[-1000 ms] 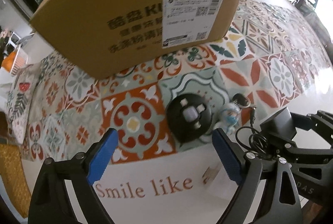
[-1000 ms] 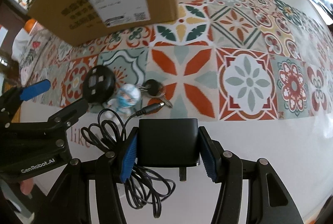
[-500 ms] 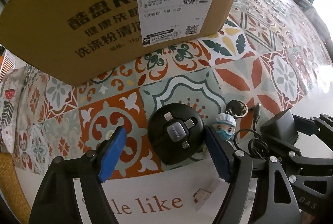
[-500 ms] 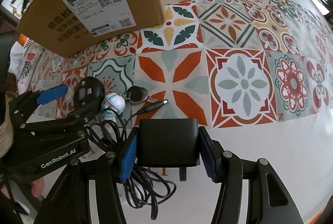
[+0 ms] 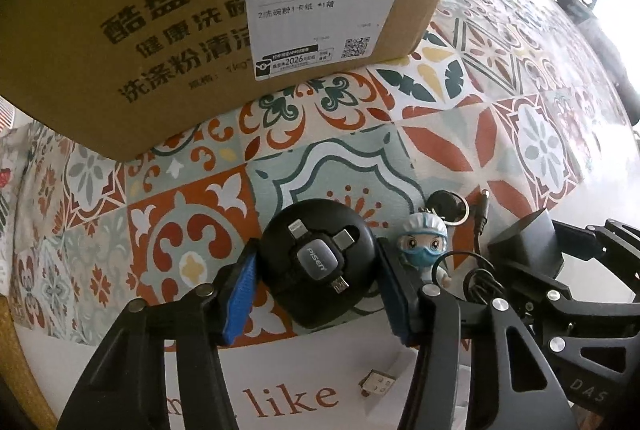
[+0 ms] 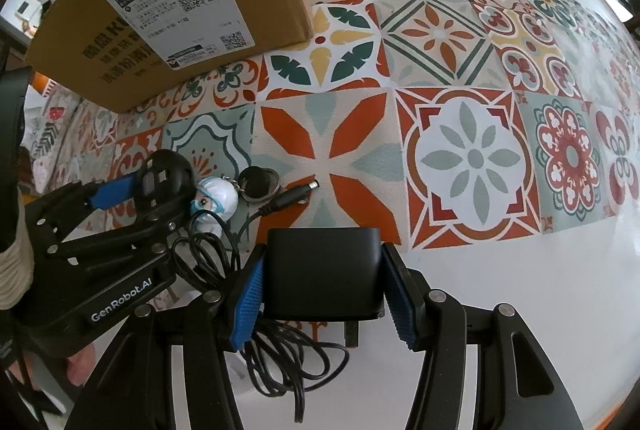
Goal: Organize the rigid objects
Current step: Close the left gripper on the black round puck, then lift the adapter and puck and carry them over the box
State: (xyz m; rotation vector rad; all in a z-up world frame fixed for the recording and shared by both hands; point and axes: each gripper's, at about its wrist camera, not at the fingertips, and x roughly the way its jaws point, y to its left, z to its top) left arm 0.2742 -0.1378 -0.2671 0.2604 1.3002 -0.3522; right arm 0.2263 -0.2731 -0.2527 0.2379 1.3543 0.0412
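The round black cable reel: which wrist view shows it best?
The left wrist view. There the round black cable reel lies centred, top face and connector tips clear, between the left gripper pads, which have just been closing. The right wrist view shows it small at the left edge, partly hidden by that gripper.

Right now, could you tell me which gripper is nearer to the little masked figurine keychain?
Left. The left gripper brackets the round black cable reel beside the figurine; the right gripper clamps the black adapter beyond it.
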